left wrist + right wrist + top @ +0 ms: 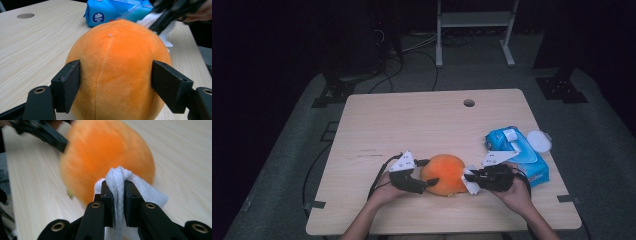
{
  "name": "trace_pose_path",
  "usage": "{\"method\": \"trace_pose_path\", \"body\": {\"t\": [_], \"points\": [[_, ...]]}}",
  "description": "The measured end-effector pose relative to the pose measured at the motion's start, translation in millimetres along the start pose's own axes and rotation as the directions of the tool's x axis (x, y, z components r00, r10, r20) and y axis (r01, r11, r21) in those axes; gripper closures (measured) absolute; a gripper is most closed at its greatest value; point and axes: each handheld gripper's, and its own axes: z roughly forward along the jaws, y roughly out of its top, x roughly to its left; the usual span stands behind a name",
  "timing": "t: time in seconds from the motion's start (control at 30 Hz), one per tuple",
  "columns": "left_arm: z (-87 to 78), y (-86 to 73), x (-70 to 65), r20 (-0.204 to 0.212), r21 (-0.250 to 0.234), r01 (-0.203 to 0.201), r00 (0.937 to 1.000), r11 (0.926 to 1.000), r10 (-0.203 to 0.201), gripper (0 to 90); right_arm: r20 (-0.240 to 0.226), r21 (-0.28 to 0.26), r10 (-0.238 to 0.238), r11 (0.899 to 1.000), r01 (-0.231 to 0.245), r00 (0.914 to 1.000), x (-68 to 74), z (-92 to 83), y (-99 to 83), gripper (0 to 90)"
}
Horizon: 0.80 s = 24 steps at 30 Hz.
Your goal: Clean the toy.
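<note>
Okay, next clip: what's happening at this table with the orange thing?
A person works with a claw in each hand at a wooden table. The left claw has its jaws on either side of an orange plush ball, steadying it. The right claw is shut on a white wipe and holds it up against the ball's other side, apparently to wipe it. A blue pack of wipes lies open by the right hand.

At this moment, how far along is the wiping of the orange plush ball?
Done: a white wipe is out of the blue pack and pinched in the right gripper. In hand: the left gripper straddles the orange plush ball, and the wipe is at its side. Left: the wiping itself.
</note>
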Motion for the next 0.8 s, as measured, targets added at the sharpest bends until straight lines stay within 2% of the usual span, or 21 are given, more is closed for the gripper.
{"method": "trace_pose_path", "body": {"t": [0.1,0.2,0.27,0.33,0.47,0.53,0.67,0.73,0.8], "points": [[2.1,-0.9,0.3,0.002,-0.016,0.021,0.9998,0.9996,-0.021,25.3,-0.059,-0.057,-0.038,0.998,0.035,0.9975,14.8,0.8,17.7,79.1],[0.9,-0.8,-0.3,0.001,-0.007,0.014,0.9999,0.9999,-0.014,25.3,-0.051,-0.041,-0.088,0.995,0.086,0.9948,23.5,7.9,24.8,79.1],[0.5,-1.8,-0.6,0.006,-0.009,0.012,0.9999,0.9999,-0.012,25.4,-0.059,-0.032,-0.073,0.997,0.071,0.9956,17.8,10.6,18.6,79.2],[1.1,-1.5,-1.5,0.001,-0.009,0.012,0.9999,0.9999,-0.012,25.4,-0.069,-0.031,-0.029,0.999,0.027,0.9972,6.9,8.6,10.2,79.3],[1.0,-1.1,-1.4,0.003,-0.003,0.016,0.9999,0.9999,-0.016,25.8,-0.017,-0.001,0.039,0.999,-0.039,0.9991,-10.7,1.1,-5.4,79.2],[1.6,-1.2,-2.3,0.012,-0.002,0.003,0.9999,1.0000,-0.003,25.9,-0.020,-0.004,0.060,0.998,-0.060,0.9980,-13.5,0.3,-8.1,79.1],[3.9,-1.2,-7.4,0.041,-0.006,-0.032,0.9986,0.9995,0.033,26.9,-0.059,-0.097,0.032,0.995,-0.037,0.9977,-2.8,-4.7,13.8,79.1],[3.8,-0.3,-9.2,0.042,0.001,-0.043,0.9982,0.9991,0.043,27.0,-0.047,-0.103,0.006,0.995,-0.011,0.9989,2.0,-1.7,21.8,79.0],[2.8,-0.9,-9.1,0.046,0.002,-0.052,0.9976,0.9987,0.052,28.1,-0.035,-0.078,0.009,0.997,-0.012,0.9994,0.7,4.7,18.8,79.0]]}}
